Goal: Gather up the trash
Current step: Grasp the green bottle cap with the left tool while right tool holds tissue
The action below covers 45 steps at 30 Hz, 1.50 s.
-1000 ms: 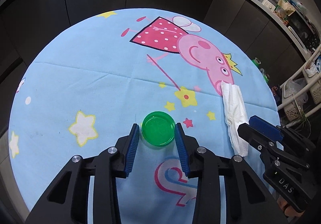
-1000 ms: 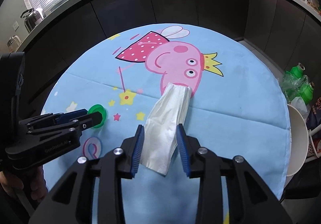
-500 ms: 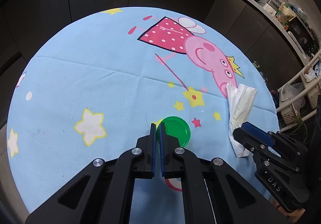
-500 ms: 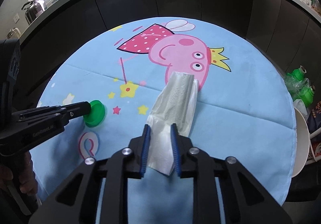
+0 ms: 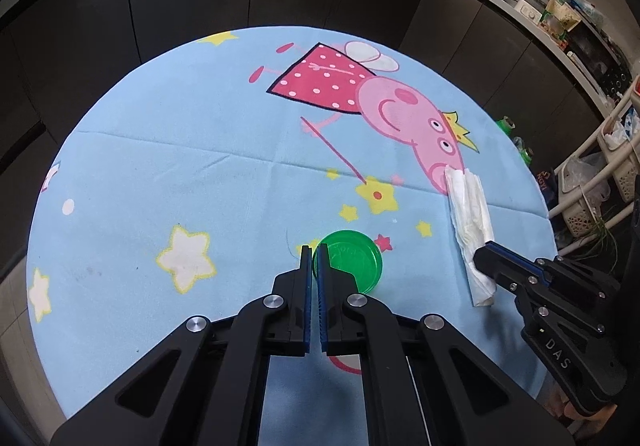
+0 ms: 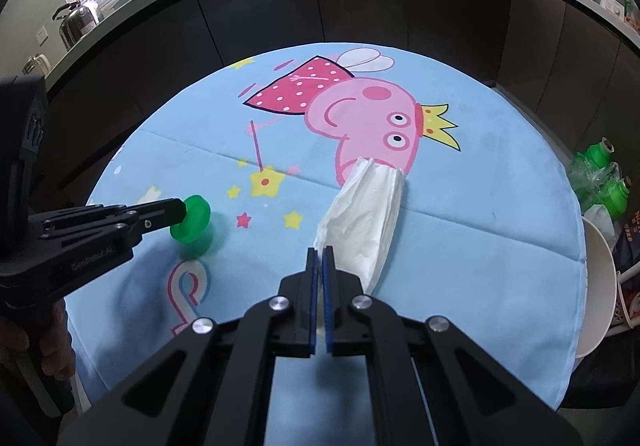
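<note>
A green plastic lid (image 5: 352, 260) is pinched by its left rim in my left gripper (image 5: 315, 251), which is shut on it; in the right wrist view the lid (image 6: 193, 219) hangs tilted just above the cloth, with a shadow under it. A white crumpled tissue (image 6: 366, 214) lies across the cartoon pig's chin. My right gripper (image 6: 321, 251) is shut on the tissue's near left edge, and its near end is raised. The tissue (image 5: 470, 222) and the right gripper (image 5: 486, 252) also show at the right of the left wrist view.
The round table carries a light-blue cartoon cloth (image 5: 180, 166). Dark cabinets (image 6: 360, 6) curve behind it. Green bottles in a bag (image 6: 600, 174) and a white bin rim (image 6: 600, 286) stand off the table's right edge. Baskets (image 5: 580, 202) stand at the far right.
Both grippers went from open to shut: the left closed on the lid's rim and lifted it, the right closed on the tissue's near edge and raised it.
</note>
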{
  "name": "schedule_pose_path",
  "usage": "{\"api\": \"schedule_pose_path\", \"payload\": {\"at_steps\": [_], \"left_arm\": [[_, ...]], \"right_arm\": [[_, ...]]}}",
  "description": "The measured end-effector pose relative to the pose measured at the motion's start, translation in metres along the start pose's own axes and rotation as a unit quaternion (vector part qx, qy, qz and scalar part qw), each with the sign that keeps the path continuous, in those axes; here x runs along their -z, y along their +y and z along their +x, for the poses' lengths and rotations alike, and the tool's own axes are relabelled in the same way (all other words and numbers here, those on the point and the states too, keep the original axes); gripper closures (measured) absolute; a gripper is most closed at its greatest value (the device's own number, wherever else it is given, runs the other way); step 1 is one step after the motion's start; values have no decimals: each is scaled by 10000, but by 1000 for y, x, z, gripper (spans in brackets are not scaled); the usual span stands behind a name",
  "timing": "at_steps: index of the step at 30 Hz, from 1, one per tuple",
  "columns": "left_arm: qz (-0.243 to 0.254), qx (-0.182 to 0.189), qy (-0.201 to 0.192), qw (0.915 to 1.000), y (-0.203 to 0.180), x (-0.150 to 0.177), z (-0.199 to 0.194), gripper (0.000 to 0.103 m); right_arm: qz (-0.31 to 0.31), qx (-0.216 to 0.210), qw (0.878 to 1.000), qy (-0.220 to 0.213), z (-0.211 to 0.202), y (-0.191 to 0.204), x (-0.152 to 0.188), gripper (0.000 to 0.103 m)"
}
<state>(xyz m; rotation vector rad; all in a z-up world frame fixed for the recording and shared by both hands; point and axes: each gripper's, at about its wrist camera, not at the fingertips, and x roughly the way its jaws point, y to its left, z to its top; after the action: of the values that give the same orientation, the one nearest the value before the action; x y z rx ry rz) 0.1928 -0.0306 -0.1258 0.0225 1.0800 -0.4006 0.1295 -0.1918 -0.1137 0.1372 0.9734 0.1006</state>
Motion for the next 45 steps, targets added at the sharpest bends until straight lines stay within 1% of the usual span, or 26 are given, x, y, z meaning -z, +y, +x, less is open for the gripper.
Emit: {"api": "schedule_pose_path", "payload": {"at_steps": [2, 3, 4, 6, 9, 12, 14, 15, 16, 17, 18, 19, 20, 21, 22, 24, 25, 28, 30, 31, 34, 35, 36, 37, 39, 45], "left_arm": [[-19, -5, 82, 10000, 0, 3, 4, 97], [-60, 17, 96, 9999, 1, 4, 4, 87], [-99, 40, 75, 9999, 1, 5, 2, 69], [-158, 54, -50, 9998, 0, 7, -4, 52], [-11, 96, -51, 9999, -8, 7, -6, 52], [282, -129, 24, 9995, -18, 9, 1, 52], [359, -156, 53, 9992, -22, 10, 5, 51], [405, -208, 13, 9990, -23, 10, 6, 51], [450, -262, -5, 9986, -24, 9, 7, 51], [477, -293, -13, 9984, -25, 8, 8, 51], [510, -325, -26, 9982, -25, 8, 8, 52], [553, -357, -43, 9978, -26, 8, 9, 52], [596, -400, -59, 9974, -27, 8, 10, 53], [666, -489, -84, 9965, -28, 9, 10, 57], [734, -580, -106, 9956, -29, 10, 11, 61], [767, -633, -133, 9950, -28, 10, 11, 65], [720, -639, -147, 9952, -25, 10, 10, 69], [604, -484, -148, 9969, -19, 9, 9, 69], [624, -487, -157, 9967, -20, 10, 9, 69], [608, -477, -173, 9969, -20, 10, 8, 69], [382, -317, -193, 9986, -15, 9, 5, 69], [297, -260, -205, 9990, -14, 9, 2, 69], [243, -235, -220, 9992, -12, 9, 0, 69], [225, -217, -228, 9993, -12, 8, -3, 69], [236, -213, -268, 9991, -14, 6, -9, 69], [376, -227, -456, 9980, -28, 0, -30, 69]], "right_arm": [[8, 1, 10000, -8, -1, -1, 1, 98], [8, 4, 10000, -12, -1, -1, 0, 98], [11, 6, 10000, -15, -1, -1, 0, 98], [27, -4, 10000, -24, -2, -3, 0, 98], [35, -14, 10000, -17, -1, -3, 1, 97], [63, -24, 10000, -29, -1, -3, 1, 96], [61, -21, 10000, -53, -3, -3, 1, 95], [54, 0, 10000, -64, -3, -3, 1, 93], [36, 48, 9999, -95, -4, -3, 1, 87], [28, 80, 9999, -132, -6, -3, 0, 83], [36, 112, 9998, -167, -6, -4, 0, 71], [53, 158, 9996, -210, -7, -4, 0, 62], [65, 176, 9996, -230, -7, -5, 0, 61], [74, 180, 9995, -232, -7, -6, -1, 59], [94, 169, 9996, -212, -5, -7, -1, 53], [157, 163, 9996, -171, -1, -8, -1, 45], [192, 107, 9997, -145, 1, -8, 0, 45], [127, 113, 9998, -78, 9, -3, 0, 45], [104, 137, 9998, -40, 12, -1, 2, 45], [87, 145, 9999, -17, 14, -1, 2, 48], [-38, 361, 9993, -38, 14, -2, 4, 72], [-14, 302, 9995, -38, 13, -4, 4, 76], [10, 255, 9997, -29, 11, -6, 4, 86], [6, 200, 9998, -42, 9, -6, 3, 94], [-28, 204, 9997, -89, 4, -5, 2, 97], [15, 55, 9995, -295, -18, -6, 0, 97]]}}
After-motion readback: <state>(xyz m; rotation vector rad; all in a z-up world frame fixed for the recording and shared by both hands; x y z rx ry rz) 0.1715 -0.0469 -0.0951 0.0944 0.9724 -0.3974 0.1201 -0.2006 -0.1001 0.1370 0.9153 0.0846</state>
